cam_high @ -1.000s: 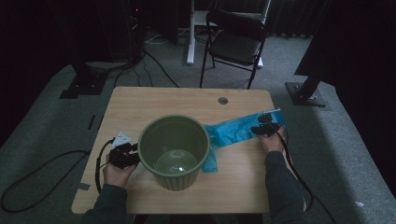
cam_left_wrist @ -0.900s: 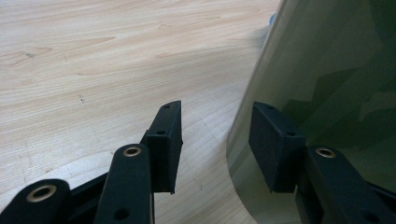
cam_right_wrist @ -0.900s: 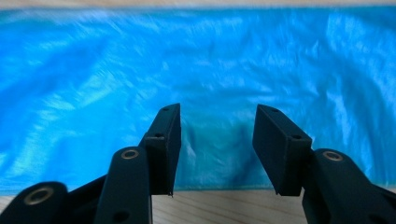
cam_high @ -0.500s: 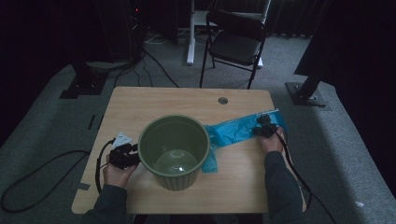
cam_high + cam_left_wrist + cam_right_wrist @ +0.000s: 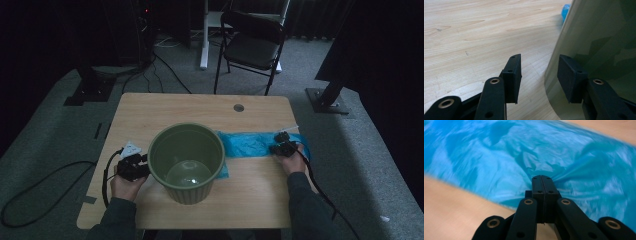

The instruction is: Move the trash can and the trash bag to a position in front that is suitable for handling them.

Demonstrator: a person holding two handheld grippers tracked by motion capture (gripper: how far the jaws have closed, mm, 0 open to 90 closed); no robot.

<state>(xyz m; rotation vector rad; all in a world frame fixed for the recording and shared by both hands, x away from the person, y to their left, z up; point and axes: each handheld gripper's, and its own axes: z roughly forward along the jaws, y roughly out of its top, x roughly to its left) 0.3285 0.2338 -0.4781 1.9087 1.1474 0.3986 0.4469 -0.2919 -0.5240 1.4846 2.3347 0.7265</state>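
A green plastic bucket (image 5: 192, 192) stands upright in the middle of the wooden table (image 5: 150, 110), with nothing in it. My left gripper (image 5: 145, 165) sits at its left side, open; in the left gripper view (image 5: 539, 75) one jaw lies against the bucket's outer wall (image 5: 599, 37) and the other over bare wood. A blue plastic bag (image 5: 247, 144) lies flat to the right of the bucket, its left end touching the bucket. My right gripper (image 5: 276, 145) rests on the bag's right part, shut; up close (image 5: 542, 178) creases of the bag (image 5: 499, 152) run into its tips.
A round cable hole (image 5: 238, 107) marks the table's far side. Beyond the table stands a black folding chair (image 5: 252, 45). Cables (image 5: 45, 172) trail on the carpet at the left, and stand bases (image 5: 327, 100) sit at the right and far left.
My right gripper has drifted slightly left and nearer along the bag, and the bag's right end lies flatter. The left gripper and bucket have not moved.
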